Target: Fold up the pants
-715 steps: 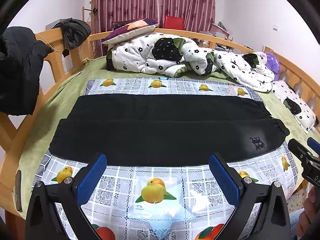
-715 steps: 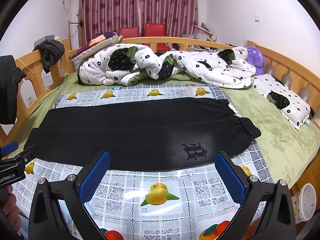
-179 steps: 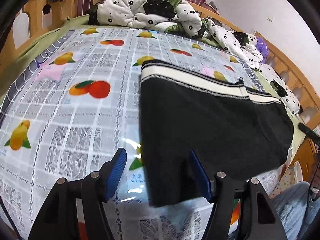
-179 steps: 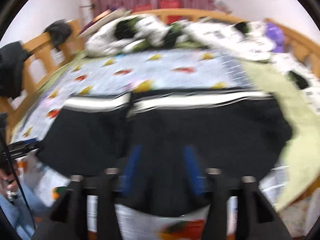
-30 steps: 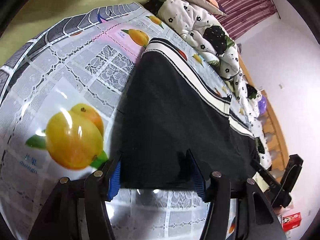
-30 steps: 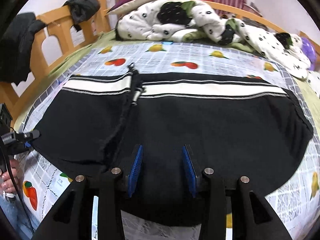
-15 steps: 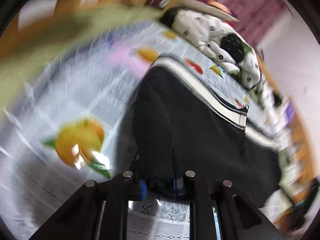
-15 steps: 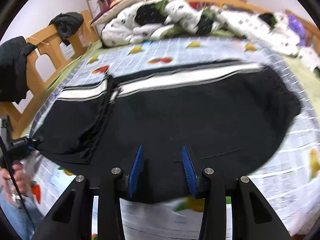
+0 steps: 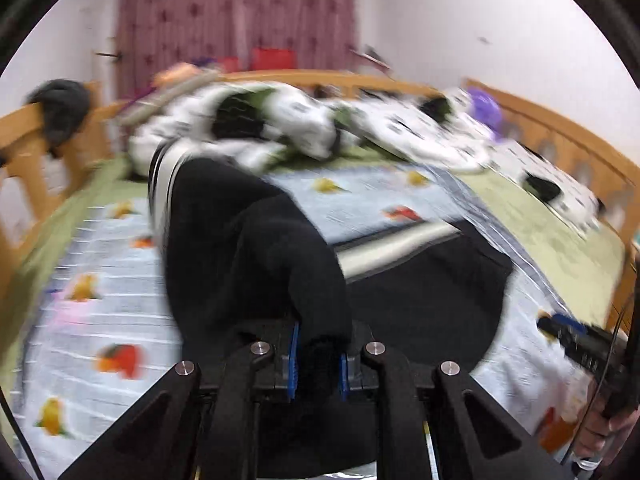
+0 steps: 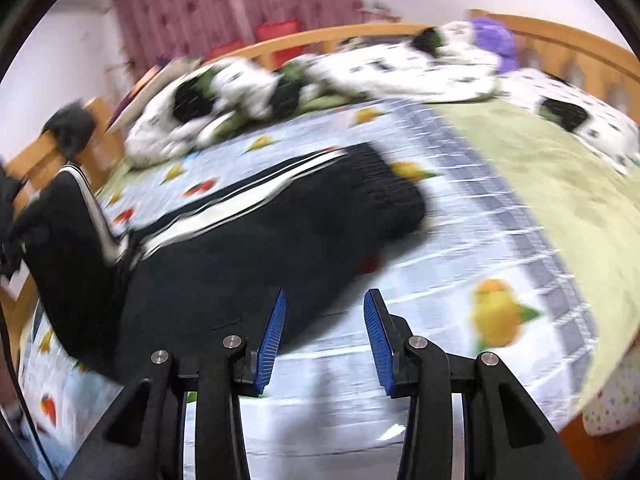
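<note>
Black knit pants (image 9: pixel 420 288) w/ a white-striped waistband lie on the fruit-print mat (image 9: pixel 100 280) covering the bed (image 9: pixel 560 240). Left end of the stack is raised off the mat; right portion lies flat.

Progress (judged): pants already reduced to a short multi-layer stack, so the lengthwise fold and at least one crosswise fold look done. A further crosswise fold is in hand: raised end to be carried over the flat part, laid down, edges squared. Not yet laid.

Left gripper (image 9: pixel 316 356): jaws clamped on a bunch of the pants' near-left edge, cloth draped up over the pads. Right gripper (image 10: pixel 324 336): jaws apart, nothing between them, hovering just beside the near-right edge of pants (image 10: pixel 260 248); contact w/ cloth not visible.

Surroundings: spotted quilt (image 9: pixel 300 128) heaped at the far side, wood rail (image 9: pixel 540 128) around the bed, curtain (image 9: pixel 240 12) behind.

Writing/brands: none legible; both views motion-blurred.
</note>
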